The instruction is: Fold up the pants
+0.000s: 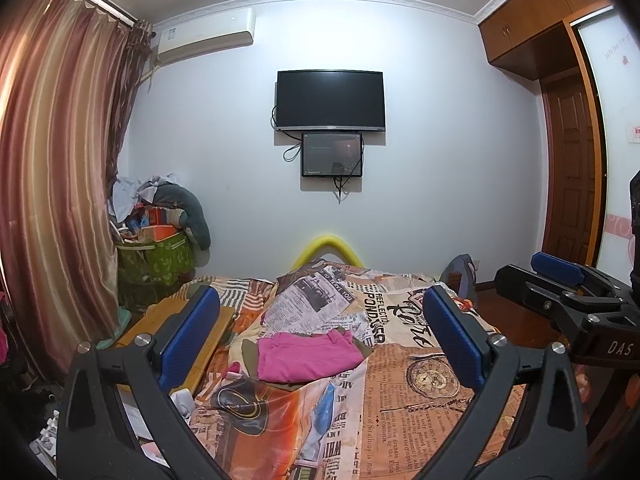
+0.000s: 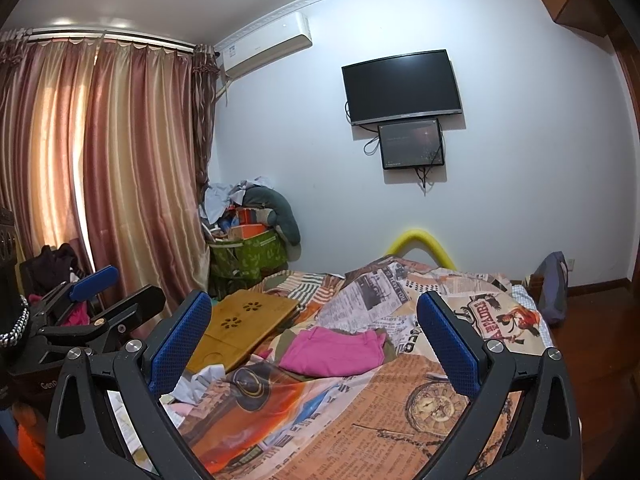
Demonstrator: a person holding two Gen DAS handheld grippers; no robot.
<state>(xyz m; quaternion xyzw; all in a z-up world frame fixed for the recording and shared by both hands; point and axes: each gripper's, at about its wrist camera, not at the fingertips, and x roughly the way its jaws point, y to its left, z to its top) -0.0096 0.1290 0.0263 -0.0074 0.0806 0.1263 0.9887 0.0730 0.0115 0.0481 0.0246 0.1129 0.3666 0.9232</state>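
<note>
Pants (image 1: 308, 356) folded pink on bed (image 1: 420, 408), beside tray (image 2: 244, 324). Left tongs (image 1: 320, 340), right tongs (image 2: 314, 344) wide apart, empty, raised short of pants: fold likely done.

1. The left wrist view looks level along the bed (image 1: 400, 400) toward the television (image 1: 330, 100).
2. The right wrist view, just beside it, faces likewise; both share bed, television (image 2: 402, 86) and curtain (image 2: 120, 160).

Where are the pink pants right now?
In both views the pink pants lie mid-bed on the newspaper-print quilt, right of the wooden tray.
</note>
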